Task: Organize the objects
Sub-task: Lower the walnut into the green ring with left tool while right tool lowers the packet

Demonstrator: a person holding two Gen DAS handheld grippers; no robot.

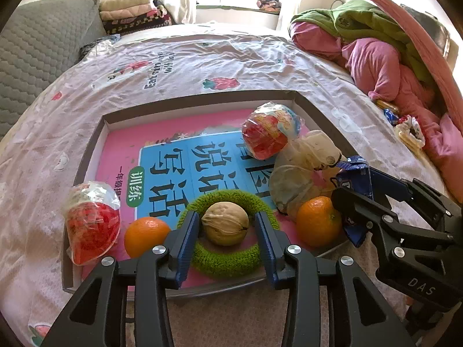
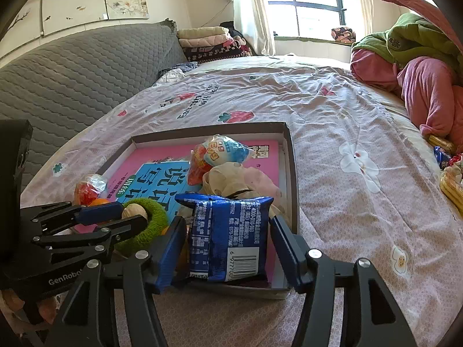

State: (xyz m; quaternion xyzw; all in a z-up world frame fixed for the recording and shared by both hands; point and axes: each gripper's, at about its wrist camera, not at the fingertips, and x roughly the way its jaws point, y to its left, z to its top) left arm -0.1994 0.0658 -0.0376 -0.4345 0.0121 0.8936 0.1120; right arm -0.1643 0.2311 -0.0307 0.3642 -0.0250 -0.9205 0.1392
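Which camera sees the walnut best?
The left wrist view: the walnut sits whole inside the green ring, right between the open left tongs. In the right wrist view, those tongs hide most of it.

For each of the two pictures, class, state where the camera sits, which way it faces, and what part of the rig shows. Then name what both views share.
Left wrist view: sits on the left gripper, looking forward and down along its fingers at the walnut inside the green ring; the right gripper shows at the right edge.
Right wrist view: sits on the right gripper, facing down at the blue snack packet; the left gripper shows at left.
Shared: the shallow box, pink book, walnut, ring, bedsheet, window.
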